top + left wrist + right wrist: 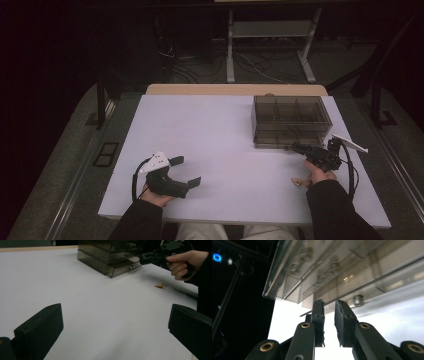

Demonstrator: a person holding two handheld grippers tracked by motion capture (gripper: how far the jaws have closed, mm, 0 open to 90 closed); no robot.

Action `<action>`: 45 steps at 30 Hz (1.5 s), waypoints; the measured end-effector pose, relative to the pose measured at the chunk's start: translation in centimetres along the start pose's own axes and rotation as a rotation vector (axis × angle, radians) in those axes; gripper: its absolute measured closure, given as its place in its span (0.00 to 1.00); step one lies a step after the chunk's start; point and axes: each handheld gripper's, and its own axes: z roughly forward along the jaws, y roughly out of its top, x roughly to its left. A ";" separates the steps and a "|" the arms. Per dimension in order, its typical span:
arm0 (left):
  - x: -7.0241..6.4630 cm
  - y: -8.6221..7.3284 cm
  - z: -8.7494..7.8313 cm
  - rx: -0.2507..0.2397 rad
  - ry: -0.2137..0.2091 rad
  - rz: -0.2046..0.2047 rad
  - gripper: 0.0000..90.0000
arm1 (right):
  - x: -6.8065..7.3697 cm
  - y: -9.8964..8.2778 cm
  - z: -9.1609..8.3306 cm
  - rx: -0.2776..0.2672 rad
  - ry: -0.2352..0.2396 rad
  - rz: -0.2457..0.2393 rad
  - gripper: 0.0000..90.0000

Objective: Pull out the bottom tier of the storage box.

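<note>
Fingers of right gripper nearly together at drawer box.

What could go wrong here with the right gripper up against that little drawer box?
The right gripper has its jaws only narrowly apart at the front of the drawer box, beside a small round knob. They may miss the knob and just push the light box across the table. The small tan piece by the right hand could get swept away by the sleeve.

drawer box blocks far right, table centre open
</note>
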 end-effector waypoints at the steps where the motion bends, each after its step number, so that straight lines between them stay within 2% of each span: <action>1: 0.0 0.0 0.0 0.000 0.001 0.000 0.00 | 0.2 0.0 0.0 0.005 -0.002 -0.031 0.82; 7: 0.0 0.0 0.0 -0.001 0.003 -0.002 0.00 | 1.0 0.0 0.0 0.028 -0.001 -0.159 0.76; 14: 0.0 -0.1 0.0 0.001 0.009 -0.006 0.00 | 2.2 0.4 -0.4 0.082 -0.057 -0.352 0.67; 16: 0.0 -0.1 0.0 0.000 0.011 -0.007 0.00 | 2.4 0.4 -0.4 0.099 -0.068 -0.382 0.63; 20: 0.0 -0.1 0.1 0.001 0.011 -0.007 0.00 | 2.5 0.4 -0.2 0.148 -0.084 -0.418 0.49; 25: 0.0 -0.1 0.0 0.000 0.012 -0.009 0.00 | 2.7 0.4 0.0 0.212 -0.096 -0.501 0.22; 26: 0.0 -0.1 0.0 0.000 0.012 -0.008 0.00 | 2.8 0.4 0.1 0.226 -0.088 -0.524 0.18; 28: 0.0 -0.1 0.0 0.000 0.012 -0.008 0.00 | 2.9 0.4 0.1 0.264 -0.053 -0.550 0.18; 29: 0.0 -0.1 0.0 0.000 0.011 -0.009 0.00 | 3.0 0.3 0.2 0.279 -0.044 -0.561 0.12; 32: 0.0 -0.1 0.0 0.001 0.008 -0.010 0.00 | 3.2 0.3 0.5 0.319 -0.020 -0.609 0.11; 34: 0.0 -0.1 0.0 0.001 0.008 -0.009 0.00 | 3.4 0.4 0.6 0.321 -0.005 -0.646 0.00; 37: 0.0 -0.1 0.0 -0.001 0.009 -0.012 0.00 | 3.7 0.6 0.7 0.337 0.019 -0.687 0.00; 38: 0.0 -0.1 0.0 -0.001 0.008 -0.012 0.00 | 3.8 0.7 0.7 0.357 0.023 -0.700 0.00; 43: 0.0 -0.1 0.0 0.001 0.007 -0.008 0.00 | 4.5 1.3 0.8 0.407 0.014 -0.782 0.00; 45: 0.0 -0.1 0.0 0.000 0.008 -0.010 0.00 | 4.8 1.6 0.8 0.424 0.021 -0.797 0.00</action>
